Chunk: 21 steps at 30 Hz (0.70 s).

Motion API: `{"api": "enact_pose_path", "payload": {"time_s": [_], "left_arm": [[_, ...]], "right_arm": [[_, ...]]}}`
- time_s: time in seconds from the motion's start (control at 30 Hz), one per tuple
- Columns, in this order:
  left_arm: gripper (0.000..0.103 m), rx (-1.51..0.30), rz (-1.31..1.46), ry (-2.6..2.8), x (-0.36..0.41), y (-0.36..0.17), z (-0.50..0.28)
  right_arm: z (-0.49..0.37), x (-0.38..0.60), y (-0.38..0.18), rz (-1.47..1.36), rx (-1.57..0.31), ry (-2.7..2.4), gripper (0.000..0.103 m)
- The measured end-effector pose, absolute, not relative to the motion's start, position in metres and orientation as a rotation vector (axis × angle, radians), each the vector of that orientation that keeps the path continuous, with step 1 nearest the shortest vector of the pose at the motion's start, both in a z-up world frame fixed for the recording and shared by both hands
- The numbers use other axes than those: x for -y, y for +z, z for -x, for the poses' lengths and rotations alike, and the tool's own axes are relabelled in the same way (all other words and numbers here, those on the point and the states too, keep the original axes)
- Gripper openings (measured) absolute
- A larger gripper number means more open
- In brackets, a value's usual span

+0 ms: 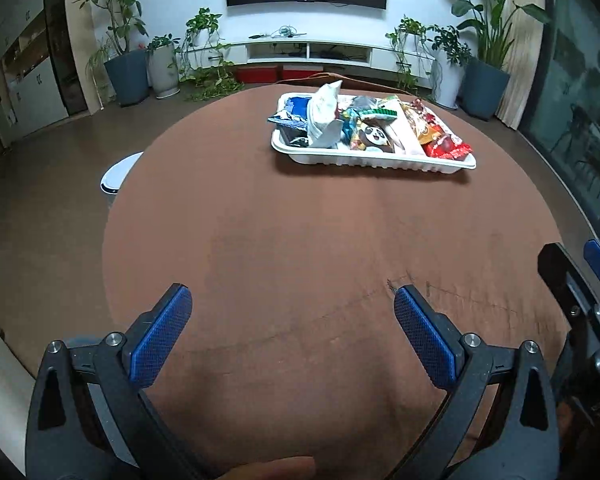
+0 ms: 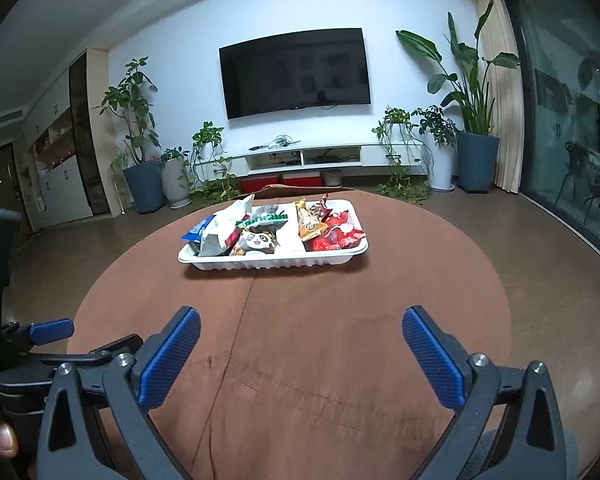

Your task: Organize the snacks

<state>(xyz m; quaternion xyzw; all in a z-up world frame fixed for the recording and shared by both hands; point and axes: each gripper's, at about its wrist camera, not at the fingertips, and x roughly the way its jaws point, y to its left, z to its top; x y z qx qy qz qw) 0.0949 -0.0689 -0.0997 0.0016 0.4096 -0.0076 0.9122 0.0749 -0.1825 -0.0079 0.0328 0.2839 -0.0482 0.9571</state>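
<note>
Looking out from the left wrist, the left gripper hovers over a round brown counter with its blue-padded fingers spread wide and holding nothing. Well ahead of the fingers and a little to their right sits a white tray packed with wrapped snacks: blue and white packets at one end, a panda-faced packet in the middle, red wrappers at the other. Part of the other gripper shows at the right edge.

From the right wrist, the right gripper likewise has its fingers wide apart and empty. The same tray lies well beyond them, roughly straight ahead and slightly left.

No loose snacks show on the counter, so the sorting looks either finished or not yet begun. Any next move would call for reaching forward to the tray.
</note>
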Motion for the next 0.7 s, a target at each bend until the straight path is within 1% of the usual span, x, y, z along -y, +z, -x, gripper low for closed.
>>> {"api": "enact_pose_path", "payload": {"time_s": [0.43, 0.7], "left_arm": [[0.103, -0.892, -0.021, -0.031, 0.075, -0.104, -0.115], [0.103, -0.904, -0.022, -0.03, 0.074, -0.108, -0.12]], "right_arm": [[-0.084, 0.188, -0.034, -0.064, -0.68, -0.122, 0.103], [-0.087, 0.187, -0.039, -0.053, -0.704, -0.124, 0.103]]}}
